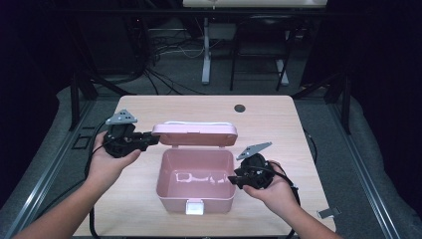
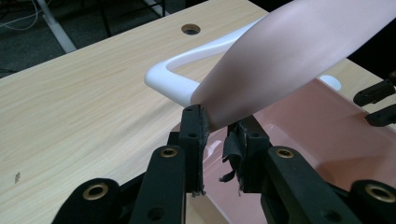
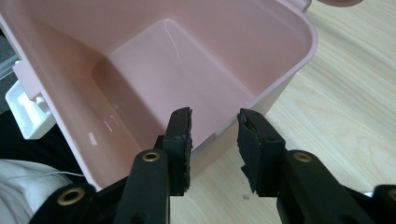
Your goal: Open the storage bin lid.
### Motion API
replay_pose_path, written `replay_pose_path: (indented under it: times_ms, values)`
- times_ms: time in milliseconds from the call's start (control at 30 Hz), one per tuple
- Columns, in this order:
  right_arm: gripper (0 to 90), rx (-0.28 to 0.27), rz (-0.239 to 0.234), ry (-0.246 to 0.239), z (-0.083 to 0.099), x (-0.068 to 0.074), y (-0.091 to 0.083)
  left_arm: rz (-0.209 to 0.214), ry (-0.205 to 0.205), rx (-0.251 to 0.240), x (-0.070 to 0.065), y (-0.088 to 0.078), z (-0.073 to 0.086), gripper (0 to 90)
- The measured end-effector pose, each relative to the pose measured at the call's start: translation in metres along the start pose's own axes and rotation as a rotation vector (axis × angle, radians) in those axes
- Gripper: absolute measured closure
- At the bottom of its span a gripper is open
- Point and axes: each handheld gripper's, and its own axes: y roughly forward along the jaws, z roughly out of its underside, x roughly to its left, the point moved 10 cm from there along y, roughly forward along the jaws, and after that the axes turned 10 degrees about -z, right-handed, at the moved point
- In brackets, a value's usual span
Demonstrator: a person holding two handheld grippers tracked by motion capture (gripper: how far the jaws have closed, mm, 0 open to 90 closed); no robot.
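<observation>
High view: the wooden table takes up the middle of the frame, and on it, just below centre, stands the pink plastic box, open and empty, its white latch on the near wall and its lid raised above the far edge. Both forearms rise from the bottom corners and angle inward. The left hand, at centre left, holds the left gripper level and pointing toward frame right, its tips at the lid's left end. In the left gripper view the pads press on the lid's corner, grasping it, with the white carry handle behind, toward upper centre. The right hand, at lower right, holds the right gripper pointing toward frame left, at the box's right rim. In the right gripper view its jaws stand apart, released, astride the box's wall at lower centre, one inside and one outside, neither pad touching it.
</observation>
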Motion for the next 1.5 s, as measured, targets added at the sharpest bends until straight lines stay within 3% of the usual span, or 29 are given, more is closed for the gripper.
replay_pose_path:
  times_ms: [633, 1500]
  values:
    - [66.8, -0.003, -0.003, 0.005, 0.0, 0.0, 0.0, -0.018, -0.024, -0.005, 0.009, 0.014, -0.004, 78.8]
    - [66.8, -0.008, -0.003, 0.01, 0.0, 0.0, 0.0, -0.085, -0.039, -0.018, 0.017, 0.036, -0.008, 81.6]
